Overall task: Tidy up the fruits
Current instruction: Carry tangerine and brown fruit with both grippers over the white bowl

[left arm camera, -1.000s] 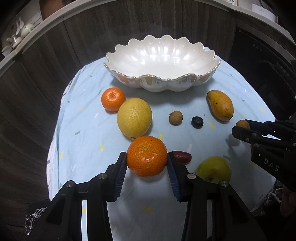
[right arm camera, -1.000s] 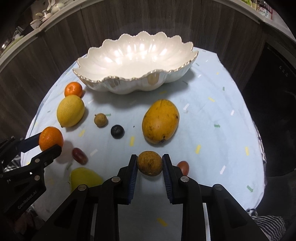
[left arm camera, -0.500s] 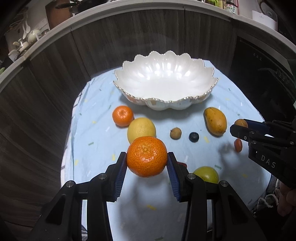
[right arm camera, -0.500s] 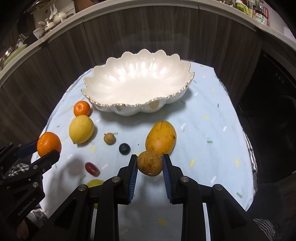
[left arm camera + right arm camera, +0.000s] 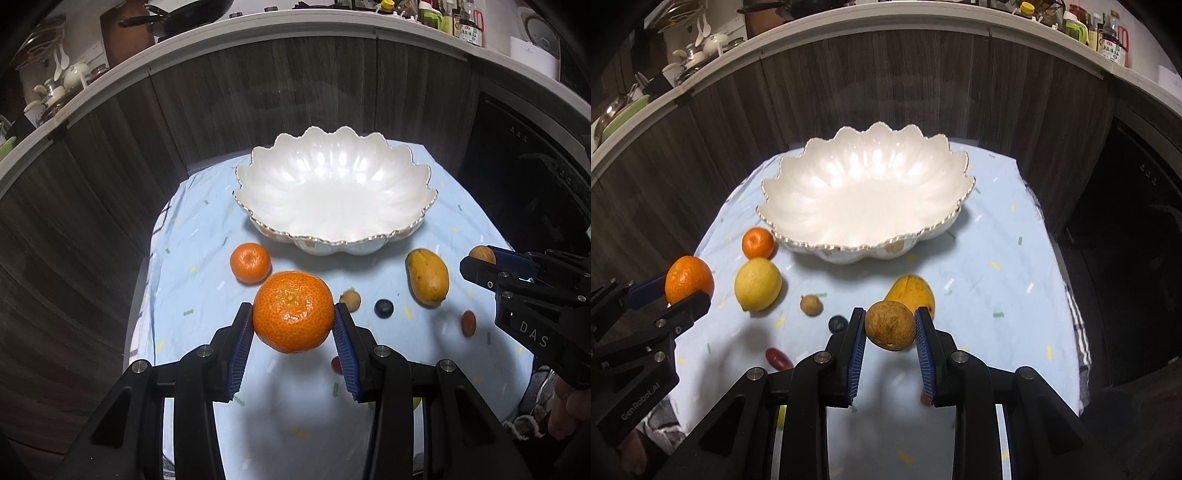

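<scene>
A: Status of both tools at that frame?

B: Left tool [image 5: 293,319] was pinching a large mandarin [image 5: 293,311] between its blue pads, clear of the cloth. Right tool [image 5: 890,326] was clamped on a brown round fruit [image 5: 890,325], also off the surface.

A: Bowl?

B: White scalloped bowl [image 5: 783,236] sat at the far side of the light-blue cloth [image 5: 997,295], nothing inside.

A: What was left on the counter?

B: Small mandarin [image 5: 758,242] just beside the bowl's left rim, lemon [image 5: 758,283] right below it, mango [image 5: 911,291] behind the right tool. Between lemon and mango: a small brown fruit [image 5: 811,305] and a dark berry [image 5: 837,324]. A red grape-like fruit [image 5: 778,359] lay nearer the camera.
</scene>
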`<move>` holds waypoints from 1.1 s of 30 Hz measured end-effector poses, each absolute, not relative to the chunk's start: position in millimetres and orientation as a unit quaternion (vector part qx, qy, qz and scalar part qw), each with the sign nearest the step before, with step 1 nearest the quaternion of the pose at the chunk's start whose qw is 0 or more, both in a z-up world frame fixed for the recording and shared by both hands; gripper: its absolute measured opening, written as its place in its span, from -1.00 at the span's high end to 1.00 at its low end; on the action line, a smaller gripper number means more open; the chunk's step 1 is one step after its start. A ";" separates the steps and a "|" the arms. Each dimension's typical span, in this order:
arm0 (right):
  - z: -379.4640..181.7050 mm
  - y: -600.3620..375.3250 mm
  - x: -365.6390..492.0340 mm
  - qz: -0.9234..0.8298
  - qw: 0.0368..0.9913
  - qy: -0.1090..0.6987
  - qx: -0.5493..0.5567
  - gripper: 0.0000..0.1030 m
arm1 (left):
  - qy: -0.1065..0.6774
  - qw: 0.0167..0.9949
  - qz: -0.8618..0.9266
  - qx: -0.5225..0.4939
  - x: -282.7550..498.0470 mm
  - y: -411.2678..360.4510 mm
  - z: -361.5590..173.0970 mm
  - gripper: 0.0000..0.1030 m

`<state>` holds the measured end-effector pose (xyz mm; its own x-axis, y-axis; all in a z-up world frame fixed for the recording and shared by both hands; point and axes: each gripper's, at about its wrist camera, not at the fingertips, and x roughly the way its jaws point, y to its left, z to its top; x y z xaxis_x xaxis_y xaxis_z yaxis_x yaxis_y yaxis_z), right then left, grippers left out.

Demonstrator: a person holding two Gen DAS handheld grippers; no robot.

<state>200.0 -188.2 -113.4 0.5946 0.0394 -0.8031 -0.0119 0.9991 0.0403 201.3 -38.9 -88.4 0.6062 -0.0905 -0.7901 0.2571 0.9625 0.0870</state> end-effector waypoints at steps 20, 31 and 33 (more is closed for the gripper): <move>-82.0 -198.7 259.3 0.018 0.917 0.399 0.002 0.46 | 0.399 0.908 -0.090 0.088 253.3 -48.4 -60.5 0.18; -83.6 -205.8 296.3 0.014 0.917 0.399 -0.006 0.46 | 0.395 0.910 -0.097 0.079 292.3 -51.0 -63.7 0.18; -85.8 -207.8 302.3 0.011 0.915 0.403 -0.004 0.46 | 0.396 0.909 -0.097 0.083 298.9 -53.2 -65.9 0.18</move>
